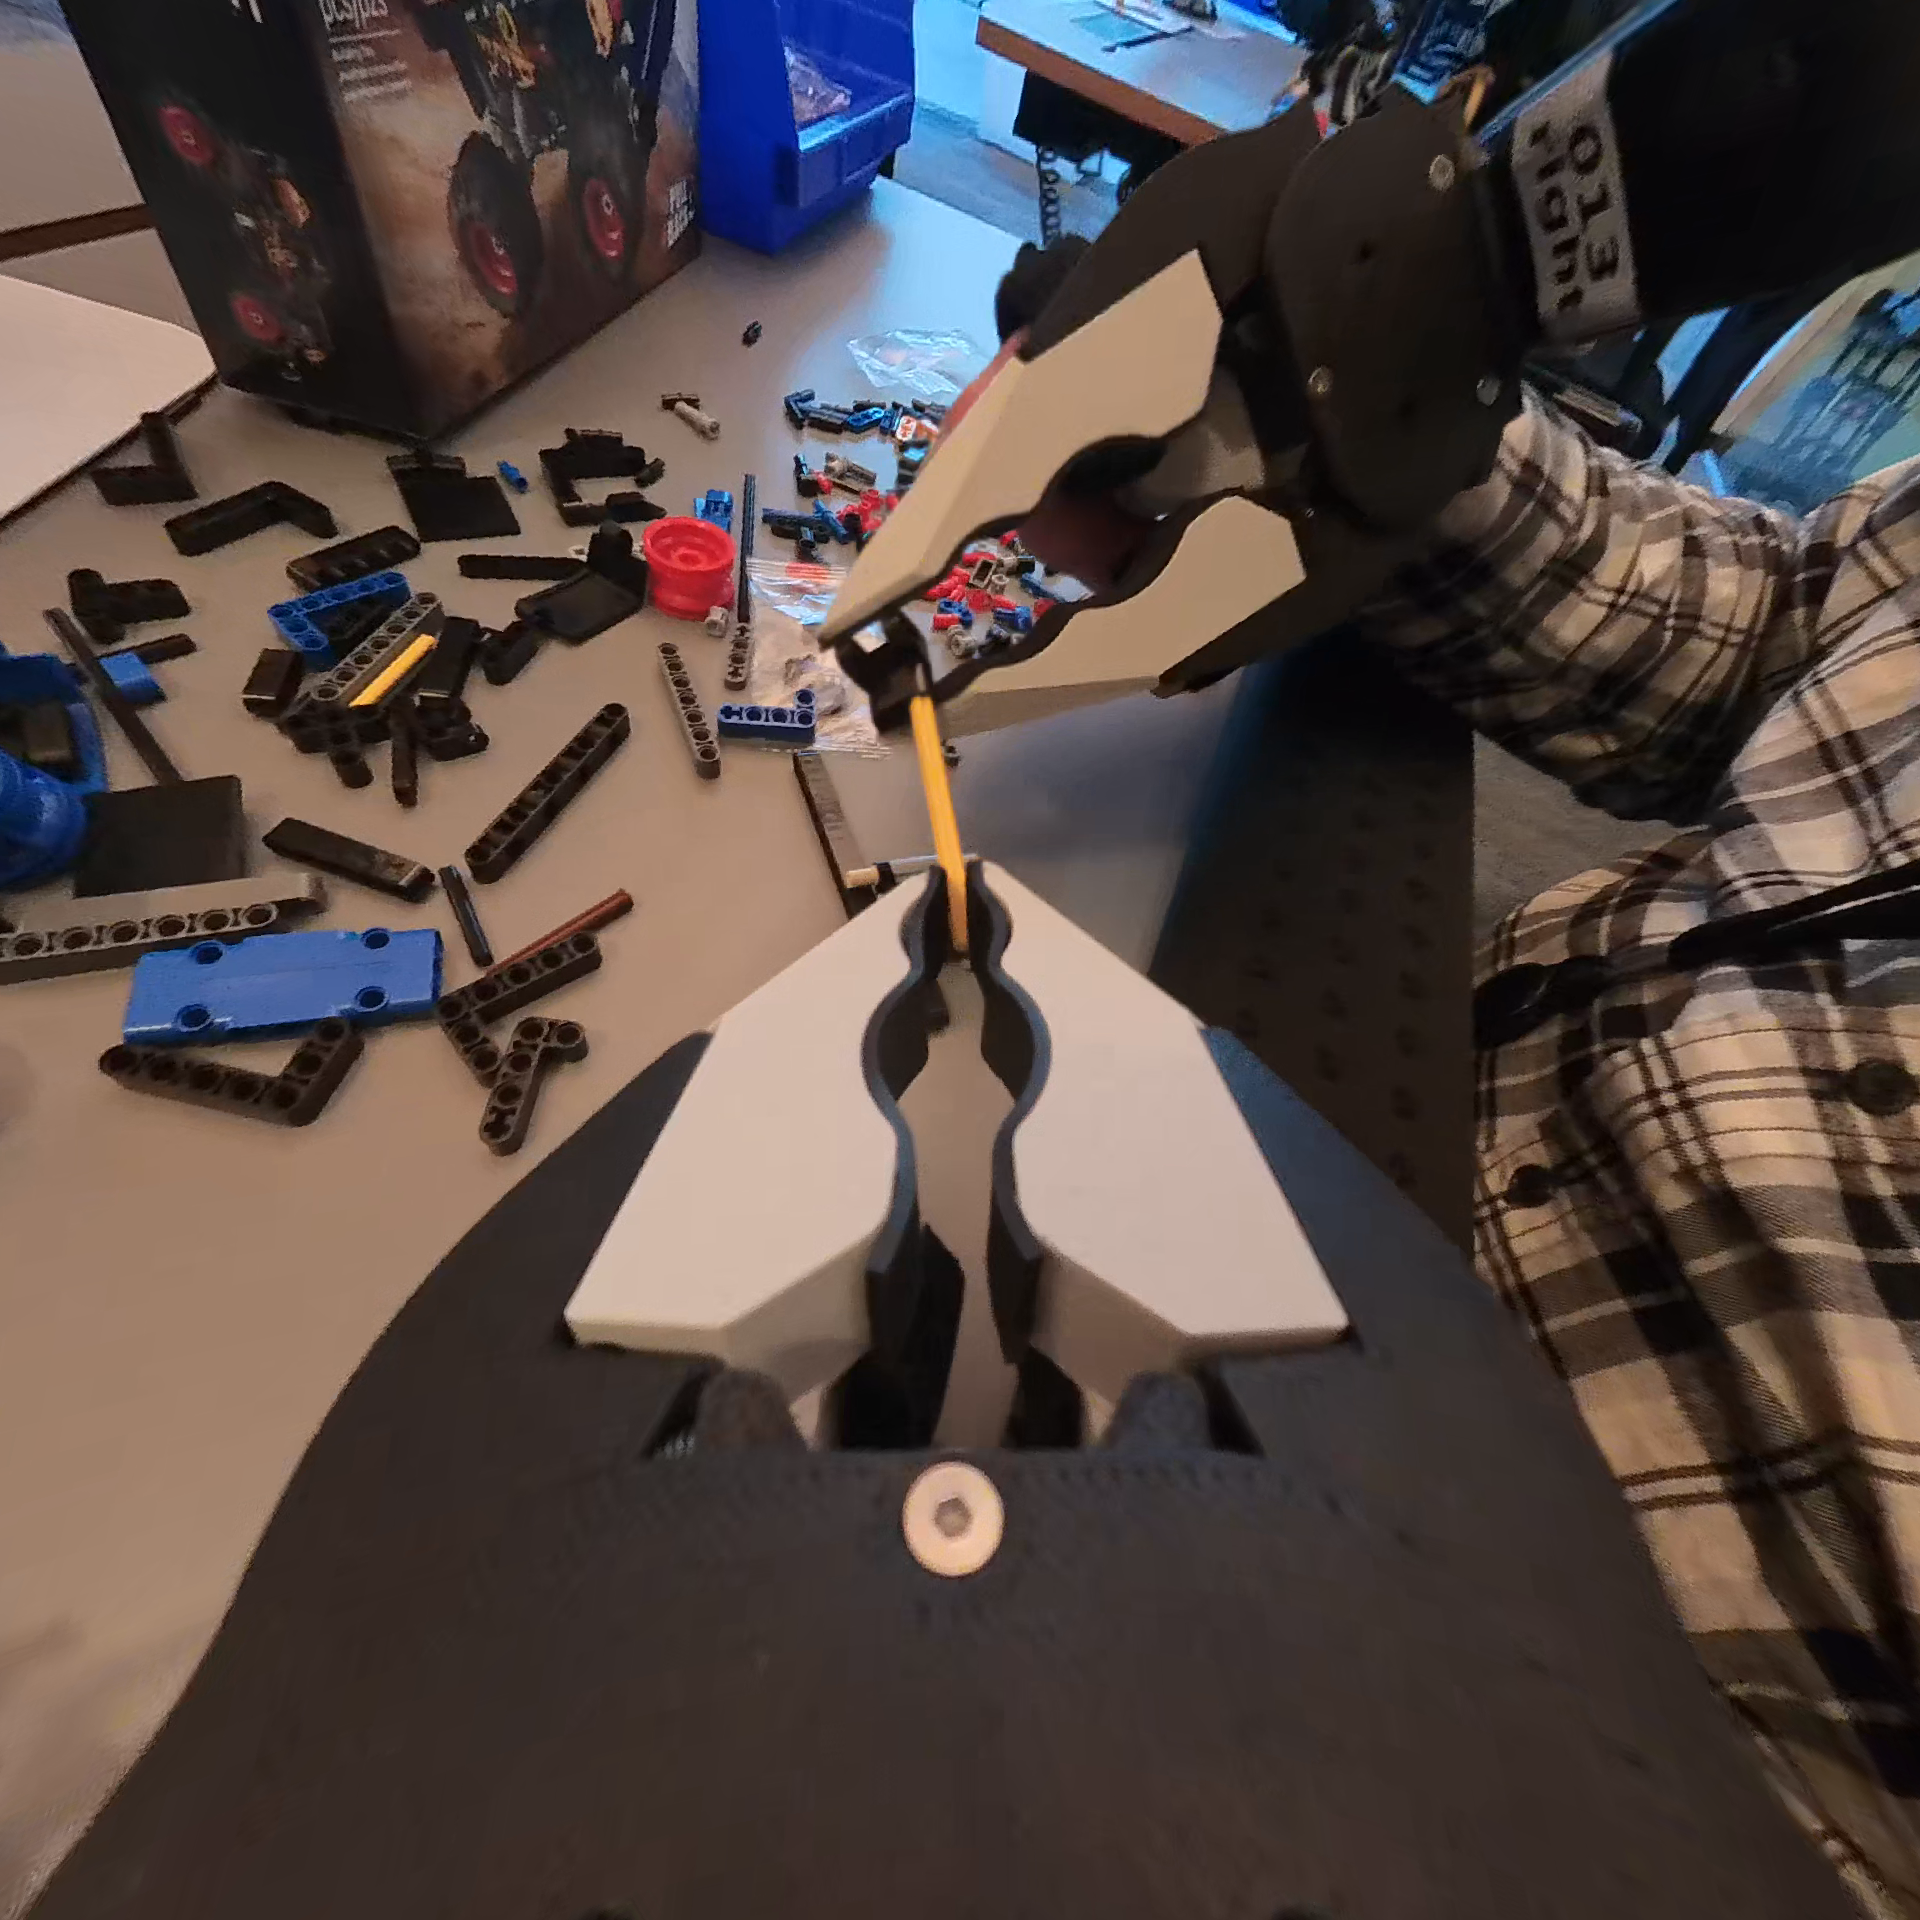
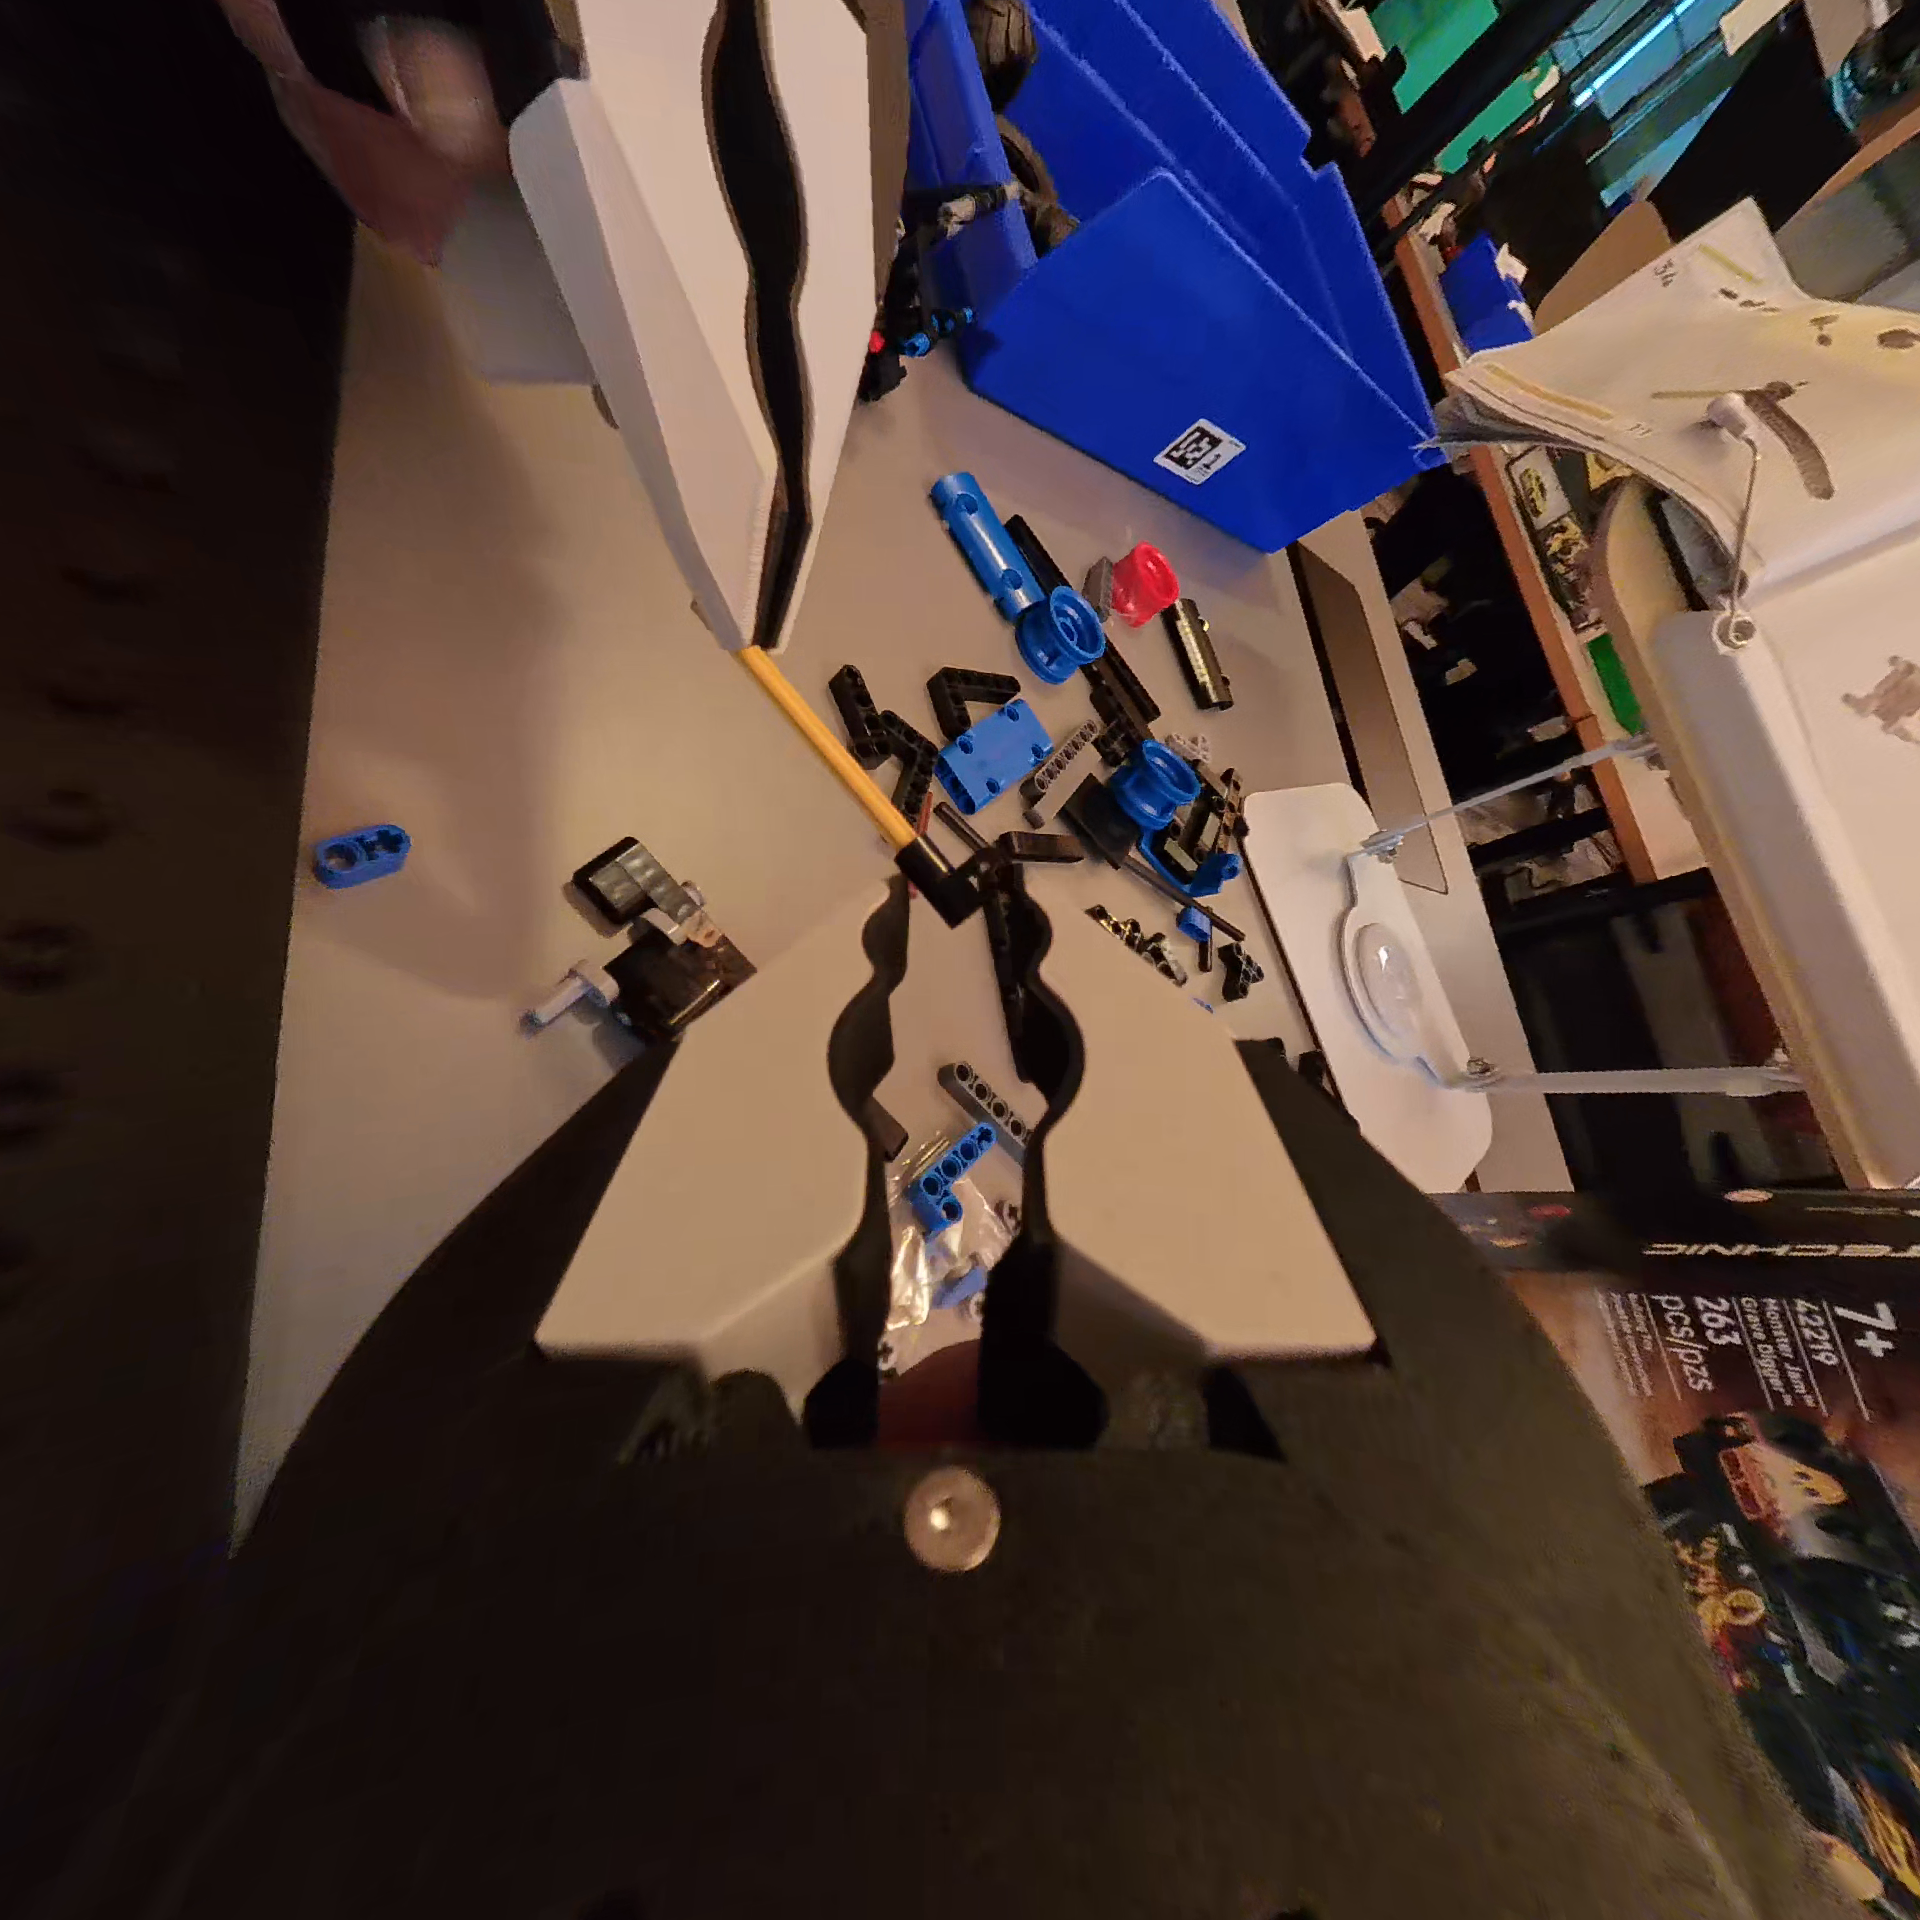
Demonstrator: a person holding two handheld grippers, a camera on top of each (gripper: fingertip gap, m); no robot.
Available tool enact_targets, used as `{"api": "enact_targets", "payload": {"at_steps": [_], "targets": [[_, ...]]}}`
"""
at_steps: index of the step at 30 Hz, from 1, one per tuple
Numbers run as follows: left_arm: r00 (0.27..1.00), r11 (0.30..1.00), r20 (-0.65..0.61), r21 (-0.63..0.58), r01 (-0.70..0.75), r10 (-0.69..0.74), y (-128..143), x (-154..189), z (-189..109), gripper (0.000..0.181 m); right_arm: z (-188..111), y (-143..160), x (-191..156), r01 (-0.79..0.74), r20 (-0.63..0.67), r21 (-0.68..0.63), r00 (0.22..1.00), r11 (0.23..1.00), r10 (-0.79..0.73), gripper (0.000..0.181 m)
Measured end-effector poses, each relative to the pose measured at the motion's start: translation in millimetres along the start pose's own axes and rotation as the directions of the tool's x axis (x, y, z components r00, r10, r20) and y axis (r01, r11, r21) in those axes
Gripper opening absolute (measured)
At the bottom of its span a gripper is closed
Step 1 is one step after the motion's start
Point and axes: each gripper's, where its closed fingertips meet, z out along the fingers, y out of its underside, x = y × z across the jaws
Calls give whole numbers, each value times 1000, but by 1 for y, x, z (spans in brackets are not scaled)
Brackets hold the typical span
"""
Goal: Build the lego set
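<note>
2 hand-held grippers meet over the grey surface (image 1: 644, 1299). The left hand-held gripper (image 1: 954, 914) is clamped on 1 yellow axle (image 1: 937, 800); the right hand-held gripper (image 1: 883, 665) grips a small black connector (image 2: 935, 871) at the axle's far end. Blue bins (image 2: 1195, 343) hold parts too dark to identify. The set box (image 1: 416, 208) is cut off. 1 red wheel hub (image 1: 688, 566) lies among loose black beams (image 1: 545, 795).

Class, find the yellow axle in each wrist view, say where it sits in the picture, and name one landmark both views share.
Left wrist view: yellow axle just above centre, running between the two hand-held gripper tips.
Right wrist view: yellow axle left of centre, slanting from upper left to lower right.
Shared landmark: the set's box.
</note>
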Motion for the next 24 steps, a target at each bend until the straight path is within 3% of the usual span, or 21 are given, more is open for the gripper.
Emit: {"api": "enact_targets", "payload": {"at_steps": [11,16,24], "targets": [[998,998,-56,57,23,-20,-6,5,-3,3,-2,-3,3,-24,-6,41,1000,999,24,16],[999,998,-36,51,-30,32,-5,6,-2,14,-1,-2,5,-56,-2,49,998,997,56,15],[997,995,-11,50,-81,82,-5,4,1,6,-2,-1,5,-80,14,63,997,995,79,15]]}}
